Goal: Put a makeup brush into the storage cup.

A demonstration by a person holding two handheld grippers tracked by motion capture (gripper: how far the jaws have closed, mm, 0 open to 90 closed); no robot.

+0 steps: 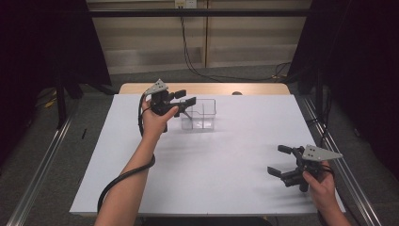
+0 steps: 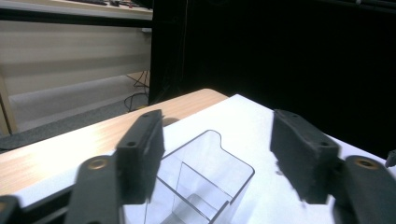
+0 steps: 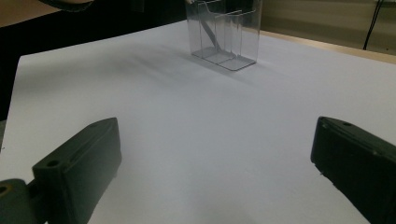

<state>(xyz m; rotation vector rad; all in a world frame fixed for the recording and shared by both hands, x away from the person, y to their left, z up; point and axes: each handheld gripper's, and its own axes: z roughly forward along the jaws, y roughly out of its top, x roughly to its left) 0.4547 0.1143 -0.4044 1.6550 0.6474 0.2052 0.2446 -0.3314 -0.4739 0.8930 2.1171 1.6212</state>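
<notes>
A clear plastic box (image 1: 205, 114) with an inner divider stands on the white table top (image 1: 211, 160), toward the far middle. A thin grey stick (image 3: 208, 31) leans inside its left compartment. My left gripper (image 1: 187, 98) hovers just over the box's left end, with its jaws apart and nothing between them. In the left gripper view the box (image 2: 205, 177) lies below the open left gripper (image 2: 218, 142). My right gripper (image 1: 278, 160) rests low near the table's right front, open and holding nothing. The right gripper view shows the open right gripper (image 3: 215, 158) facing the distant box (image 3: 229, 32).
A wooden strip (image 1: 207, 88) runs along the table's far edge. Metal rails (image 1: 37, 174) flank the table on the floor, and dark curtains hang at both sides. A black cable (image 1: 117, 181) trails from the left gripper along the forearm.
</notes>
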